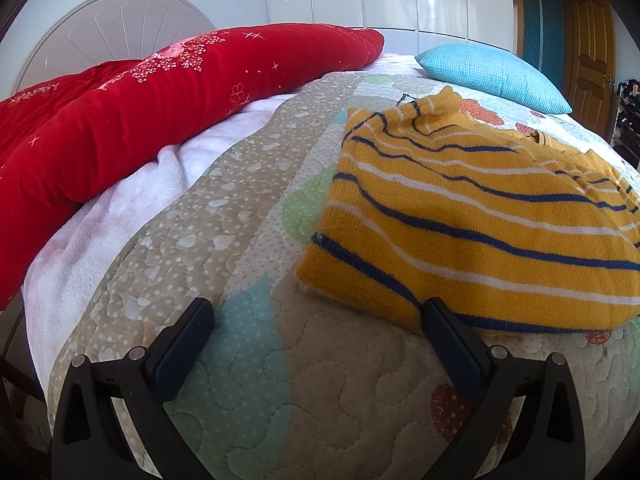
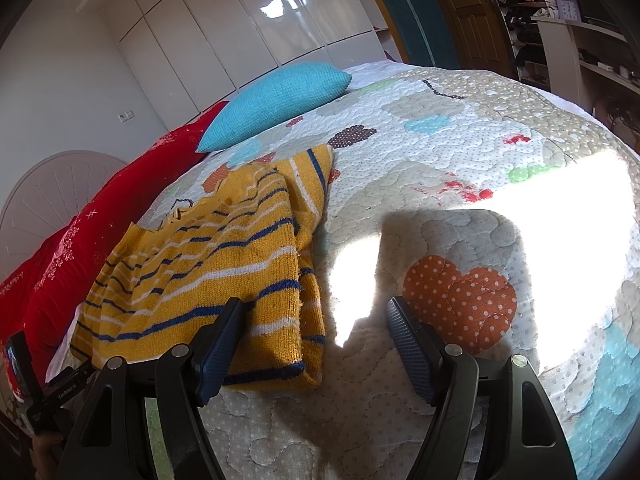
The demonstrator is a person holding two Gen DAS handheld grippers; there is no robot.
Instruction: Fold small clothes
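Sweater (image 1: 472, 216): folded, near quilt (image 1: 328, 392) edge, bare quilt around.
My left gripper (image 1: 316, 320): jaws wide, empty, tilted down.
My right gripper (image 2: 316, 320): same, sweater's corner between fingers.

You can read one word, "HAPPY", in pale letters on the red blanket (image 1: 120, 120), near its left end. A small white label sits on the black device (image 2: 60, 390) at the lower left of your right view, too tiny to read.
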